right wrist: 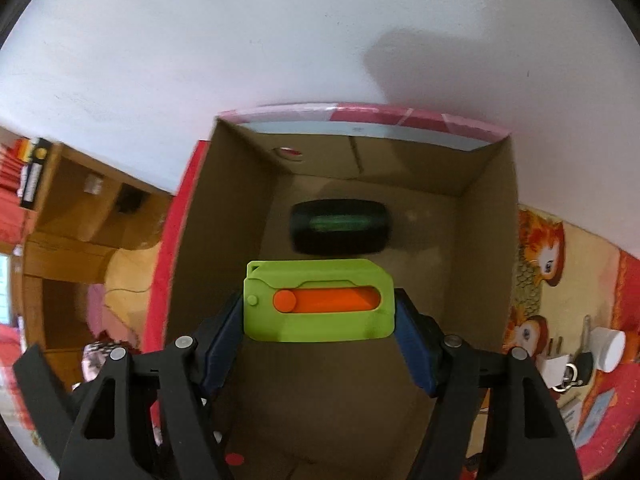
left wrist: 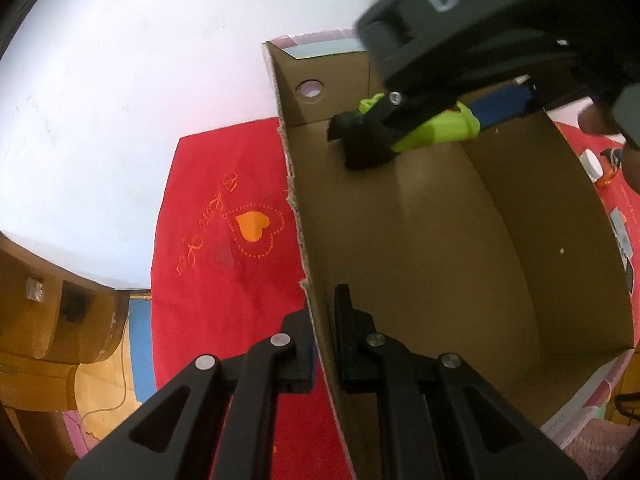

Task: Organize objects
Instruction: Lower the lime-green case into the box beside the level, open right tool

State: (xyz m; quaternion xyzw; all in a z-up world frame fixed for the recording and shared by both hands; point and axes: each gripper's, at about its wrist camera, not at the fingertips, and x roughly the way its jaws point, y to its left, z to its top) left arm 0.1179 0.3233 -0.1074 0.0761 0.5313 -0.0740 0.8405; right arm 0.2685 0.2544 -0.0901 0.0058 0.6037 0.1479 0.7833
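An open cardboard box (left wrist: 432, 240) sits on a red cloth (left wrist: 224, 248). My left gripper (left wrist: 322, 344) is shut on the box's left wall, one finger inside and one outside. My right gripper (right wrist: 320, 312) is shut on a lime-green case with an orange slider (right wrist: 318, 300) and holds it inside the box, above the floor. The case also shows in the left wrist view (left wrist: 436, 126) at the box's far end, under the right gripper (left wrist: 368, 136). A black object with a green stripe (right wrist: 340, 226) lies on the box floor beyond the case.
A white wall (right wrist: 280, 40) stands behind the box (right wrist: 480, 240). A white jar (right wrist: 608, 348), keys (right wrist: 576, 372) and a white plug lie on the patterned cloth to the right. Wooden shelving (right wrist: 80, 216) stands to the left.
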